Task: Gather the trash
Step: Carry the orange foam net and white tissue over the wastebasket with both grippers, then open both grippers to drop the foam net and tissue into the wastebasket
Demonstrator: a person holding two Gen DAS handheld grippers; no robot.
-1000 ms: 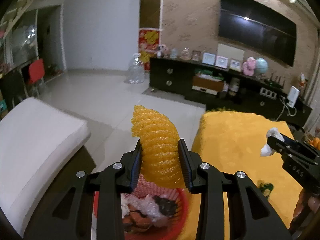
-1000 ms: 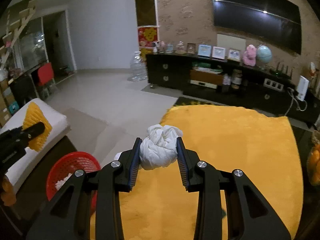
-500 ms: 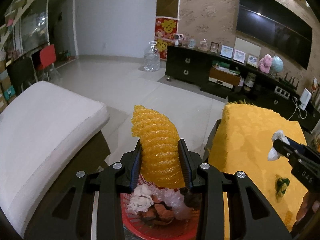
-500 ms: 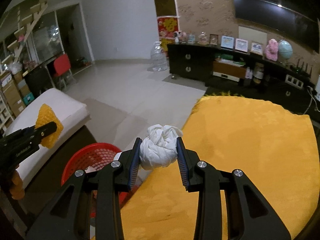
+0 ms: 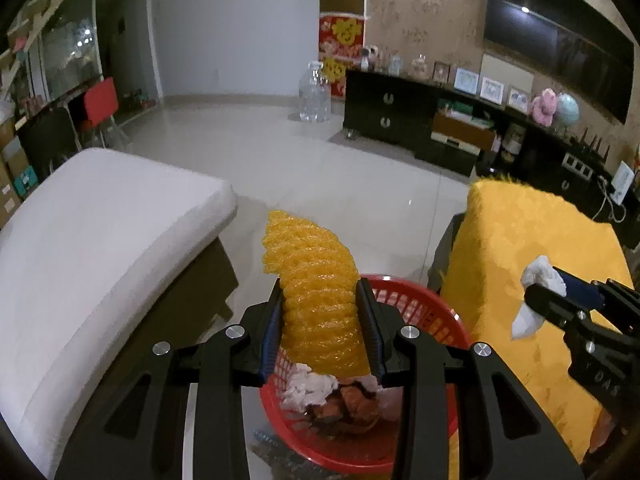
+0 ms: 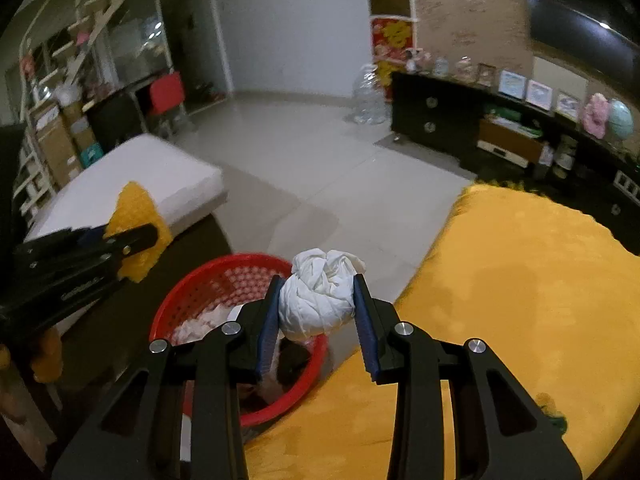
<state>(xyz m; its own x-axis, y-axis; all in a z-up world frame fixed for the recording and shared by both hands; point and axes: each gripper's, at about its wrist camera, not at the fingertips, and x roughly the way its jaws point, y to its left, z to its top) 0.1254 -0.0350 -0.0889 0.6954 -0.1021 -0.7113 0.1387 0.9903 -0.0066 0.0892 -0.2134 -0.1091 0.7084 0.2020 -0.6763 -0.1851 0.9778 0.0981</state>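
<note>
My left gripper [image 5: 318, 312] is shut on a yellow foam fruit net [image 5: 316, 280] and holds it over the near rim of a red plastic basket [image 5: 416, 308] that has crumpled trash inside. My right gripper [image 6: 316, 304] is shut on a crumpled white tissue ball [image 6: 320, 300] and holds it above the right rim of the same basket [image 6: 208, 284]. In the left wrist view the right gripper [image 5: 540, 296] with the tissue [image 5: 540, 276] shows at the right. In the right wrist view the left gripper [image 6: 136, 240] with the net [image 6: 138, 220] shows at the left.
A table under a yellow fuzzy cloth [image 6: 520, 280] stands right of the basket, with a small green scrap [image 6: 554, 410] on it. A white cushioned seat [image 5: 100, 220] stands to the left. A dark TV cabinet [image 5: 440, 128] and a water jug [image 5: 314, 96] stand across the tiled floor.
Both grippers have moved left and down toward the red basket, which now fills more of both views. Each still holds its piece of trash.
</note>
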